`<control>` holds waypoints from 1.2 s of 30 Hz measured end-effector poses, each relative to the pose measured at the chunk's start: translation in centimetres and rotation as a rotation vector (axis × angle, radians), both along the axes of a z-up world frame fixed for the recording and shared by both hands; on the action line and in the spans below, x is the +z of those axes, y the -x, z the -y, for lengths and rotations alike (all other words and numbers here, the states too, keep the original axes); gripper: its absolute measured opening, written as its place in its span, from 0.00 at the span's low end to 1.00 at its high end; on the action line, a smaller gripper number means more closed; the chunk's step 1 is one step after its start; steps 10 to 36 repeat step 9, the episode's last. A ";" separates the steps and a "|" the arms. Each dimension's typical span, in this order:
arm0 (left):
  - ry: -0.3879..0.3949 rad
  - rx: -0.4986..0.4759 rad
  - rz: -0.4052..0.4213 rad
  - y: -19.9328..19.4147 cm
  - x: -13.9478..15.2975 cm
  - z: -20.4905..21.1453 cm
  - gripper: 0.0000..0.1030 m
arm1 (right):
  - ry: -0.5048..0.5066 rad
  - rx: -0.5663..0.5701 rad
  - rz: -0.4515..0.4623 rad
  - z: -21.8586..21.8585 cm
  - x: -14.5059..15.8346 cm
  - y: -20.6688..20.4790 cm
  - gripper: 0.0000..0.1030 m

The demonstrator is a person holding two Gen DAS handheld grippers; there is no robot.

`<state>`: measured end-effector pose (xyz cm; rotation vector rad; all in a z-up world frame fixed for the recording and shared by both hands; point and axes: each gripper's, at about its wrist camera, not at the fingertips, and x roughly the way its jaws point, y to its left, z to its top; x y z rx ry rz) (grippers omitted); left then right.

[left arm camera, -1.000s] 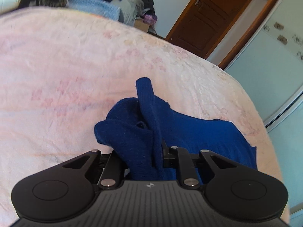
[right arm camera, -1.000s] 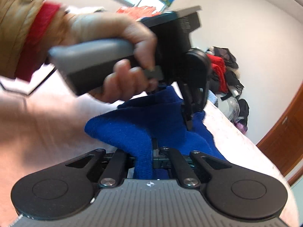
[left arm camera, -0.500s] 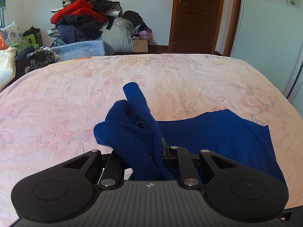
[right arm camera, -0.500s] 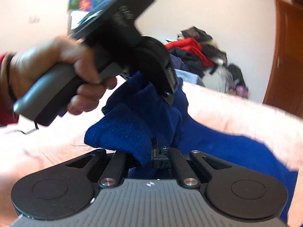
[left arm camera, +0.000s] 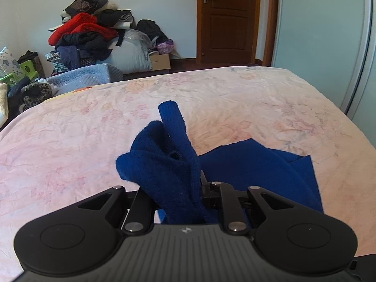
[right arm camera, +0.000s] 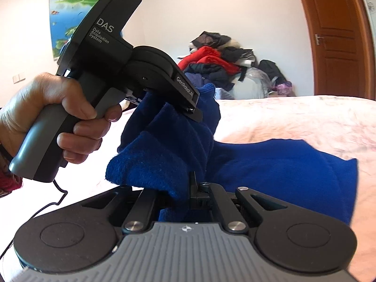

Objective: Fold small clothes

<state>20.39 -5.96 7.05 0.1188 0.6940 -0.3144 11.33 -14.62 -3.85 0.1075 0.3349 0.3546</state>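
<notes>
A dark blue knit garment (left arm camera: 258,164) is lifted off the pink flowered bed (left arm camera: 70,141). My left gripper (left arm camera: 183,188) is shut on a bunched part of it, with a sleeve end sticking up past the fingers. My right gripper (right arm camera: 188,188) is shut on another bunched edge of the same garment (right arm camera: 282,164). The rest hangs to the right toward the bed. In the right wrist view the left gripper (right arm camera: 188,108) is held by a hand just above and left of mine, close by.
A pile of clothes and bags (left arm camera: 94,40) lies past the far edge of the bed. A brown door (left arm camera: 228,18) and a pale wardrobe (left arm camera: 317,35) stand at the back right. The bed (right arm camera: 305,117) stretches ahead and right.
Both grippers have lifted and levelled with the garment still held. The garment's hanging part has drawn in, and the left gripper has shifted left and up in the right wrist view.
</notes>
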 end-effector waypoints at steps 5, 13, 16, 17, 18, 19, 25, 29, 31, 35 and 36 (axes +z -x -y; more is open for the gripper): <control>0.002 -0.039 -0.015 -0.3 -0.2 3.4 0.16 | -0.024 -0.051 -0.001 2.5 -0.5 1.0 0.04; -0.011 -0.072 -0.027 -0.5 -0.9 6.6 0.16 | -0.051 -0.098 -0.009 4.9 -0.8 1.5 0.04; -0.011 -0.072 -0.027 -0.5 -0.9 6.6 0.16 | -0.051 -0.098 -0.009 4.9 -0.8 1.5 0.04; -0.011 -0.072 -0.027 -0.5 -0.9 6.6 0.16 | -0.051 -0.098 -0.009 4.9 -0.8 1.5 0.04; -0.011 -0.072 -0.027 -0.5 -0.9 6.6 0.16 | -0.051 -0.098 -0.009 4.9 -0.8 1.5 0.04; -0.011 -0.072 -0.027 -0.5 -0.9 6.6 0.16 | -0.051 -0.098 -0.009 4.9 -0.8 1.5 0.04; -0.011 -0.072 -0.027 -0.5 -0.9 6.6 0.16 | -0.051 -0.098 -0.009 4.9 -0.8 1.5 0.04; -0.011 -0.072 -0.027 -0.5 -0.9 6.6 0.16 | -0.051 -0.098 -0.009 4.9 -0.8 1.5 0.04; -0.011 -0.072 -0.027 -0.5 -0.9 6.6 0.16 | -0.051 -0.098 -0.009 4.9 -0.8 1.5 0.04; -0.011 -0.072 -0.027 -0.5 -0.9 6.6 0.16 | -0.051 -0.098 -0.009 4.9 -0.8 1.5 0.04; -0.011 -0.072 -0.027 -0.5 -0.9 6.6 0.16 | -0.051 -0.098 -0.009 4.9 -0.8 1.5 0.04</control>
